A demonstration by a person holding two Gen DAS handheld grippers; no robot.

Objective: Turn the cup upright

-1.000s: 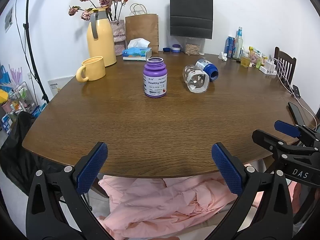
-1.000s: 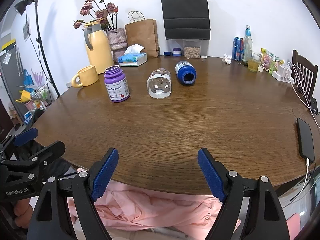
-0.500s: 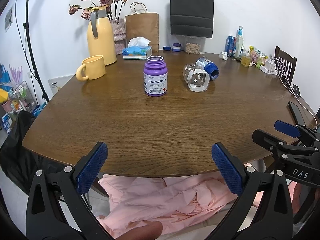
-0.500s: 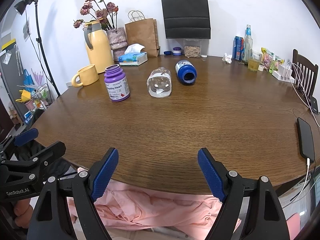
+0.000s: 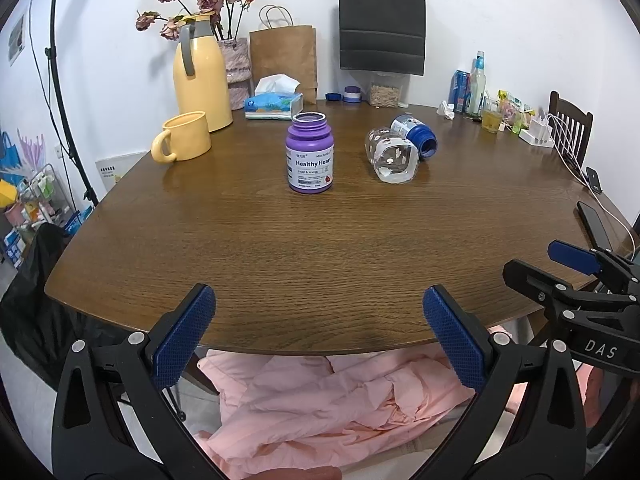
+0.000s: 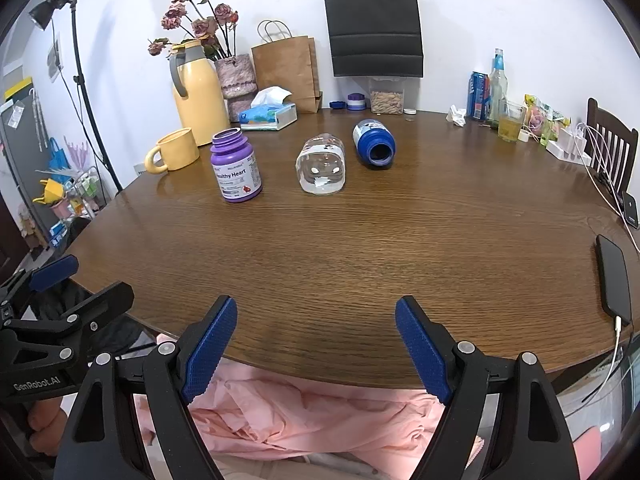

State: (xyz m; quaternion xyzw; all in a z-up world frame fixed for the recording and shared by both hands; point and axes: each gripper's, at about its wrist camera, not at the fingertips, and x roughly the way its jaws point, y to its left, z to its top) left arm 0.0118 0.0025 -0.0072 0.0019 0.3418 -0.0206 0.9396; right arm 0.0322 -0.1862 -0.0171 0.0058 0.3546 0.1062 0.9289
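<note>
A clear glass cup lies on its side at the middle of the brown table, its base turned toward me. Just behind it a blue bottle also lies on its side. To their left a purple bottle stands upright. My left gripper and right gripper both hover open at the table's near edge, far short of the cup, nothing between their fingers.
A yellow mug and yellow flask stand at the back left, with a tissue box and paper bags behind. A phone on a cable lies at the right edge. Pink cloth lies under the table.
Hardly anything has moved. The left wrist view shifted very slightly, and a fingertip has appeared at its bottom edge.
</note>
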